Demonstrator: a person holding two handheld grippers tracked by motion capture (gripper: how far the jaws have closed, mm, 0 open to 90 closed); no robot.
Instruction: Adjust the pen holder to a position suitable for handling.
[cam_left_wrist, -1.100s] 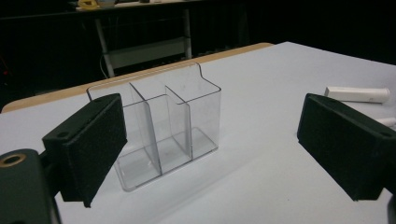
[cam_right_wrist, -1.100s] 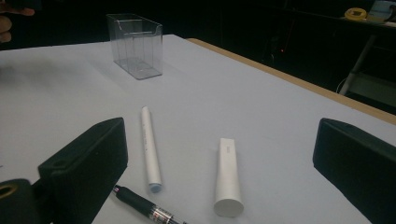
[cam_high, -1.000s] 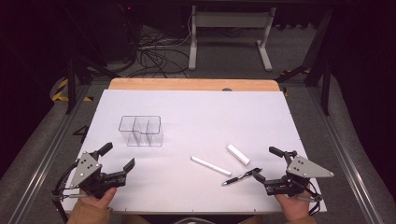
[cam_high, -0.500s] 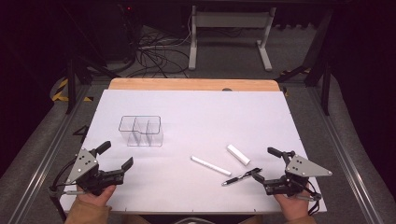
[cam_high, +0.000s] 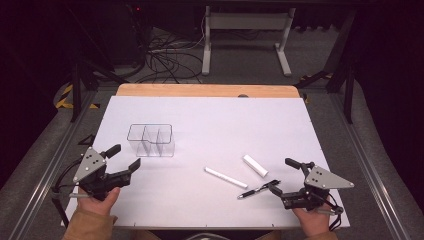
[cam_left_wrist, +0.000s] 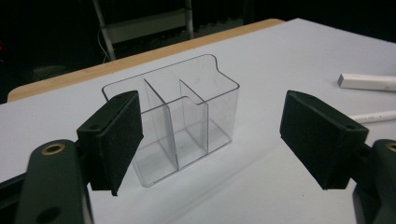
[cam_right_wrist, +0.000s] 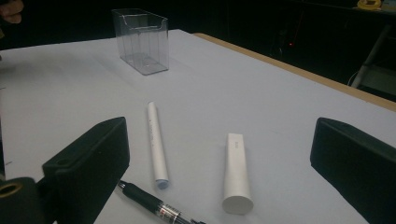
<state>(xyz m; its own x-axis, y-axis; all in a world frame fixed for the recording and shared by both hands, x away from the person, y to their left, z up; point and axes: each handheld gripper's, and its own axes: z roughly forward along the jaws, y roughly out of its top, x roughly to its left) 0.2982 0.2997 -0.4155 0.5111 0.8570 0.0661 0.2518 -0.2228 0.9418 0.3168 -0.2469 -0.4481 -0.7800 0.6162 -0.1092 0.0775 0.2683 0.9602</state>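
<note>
A clear plastic organizer (cam_high: 150, 140) with three compartments is seen left of the middle of the high view, standing upright on the white counter (cam_high: 210, 120). The left hand-held gripper (cam_high: 124, 158) is held at the lower left of that frame, just below and to the left of the organizer, with its jaws pointed toward it. Its jaws have just been closing a little, yet they are released and apart, and nothing is held between them; in the left gripper view the organizer (cam_left_wrist: 180, 122) is seen beyond the two black pads (cam_left_wrist: 116, 135), near them but not touched. The right hand-held gripper (cam_high: 282, 175) is held at the lower right of the high view, its jaws spread wide and nothing grasped. A black pen (cam_high: 258, 189) lies just to the left of its jaws, and whether the nearer jaw touches the pen's end cannot be told. A thin white stick (cam_high: 225, 177) lies to the left of the pen, and a shorter, thicker white tube (cam_high: 255, 165) lies above it, both flat on the counter. In the right gripper view the stick (cam_right_wrist: 157, 142), the tube (cam_right_wrist: 236, 172) and the pen (cam_right_wrist: 154, 205) are seen between the open jaws, with the organizer (cam_right_wrist: 140, 41) well apart at the upper left of the frame.
</note>
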